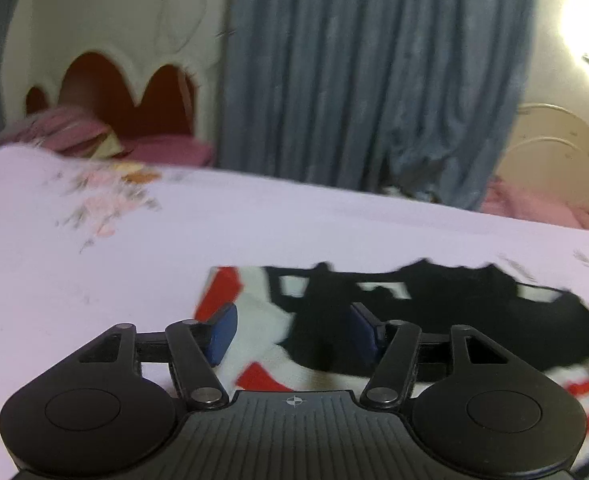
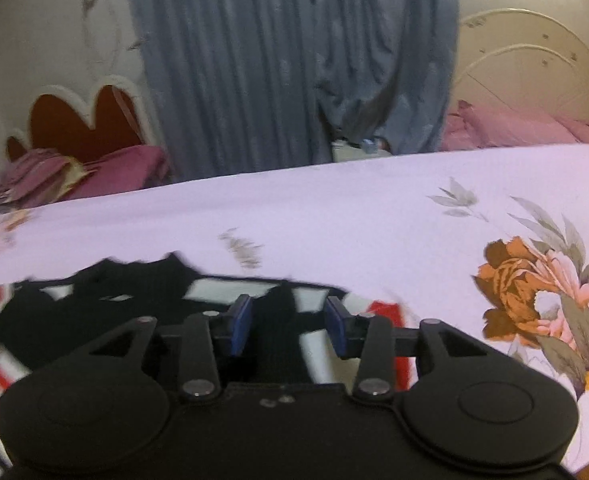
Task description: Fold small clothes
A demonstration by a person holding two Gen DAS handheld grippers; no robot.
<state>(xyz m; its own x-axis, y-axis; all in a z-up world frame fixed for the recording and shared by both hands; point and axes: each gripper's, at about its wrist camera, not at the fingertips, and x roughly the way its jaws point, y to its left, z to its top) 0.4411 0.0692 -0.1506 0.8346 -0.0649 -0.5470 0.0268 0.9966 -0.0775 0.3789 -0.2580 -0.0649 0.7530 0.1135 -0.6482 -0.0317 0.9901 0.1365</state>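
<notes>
A black, white and red garment (image 1: 374, 320) is seen spread flat on the floral bedsheet (image 1: 94, 260), near its front edge. The left tool (image 1: 292, 330) is held over the garment with jaws parted and nothing gripped; the right tool (image 2: 288, 326) is likewise held over it, parted more narrowly and empty.

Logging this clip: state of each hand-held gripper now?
Left hand-held gripper: open, holding nothing, above the garment.
Right hand-held gripper: open, holding nothing.
</notes>
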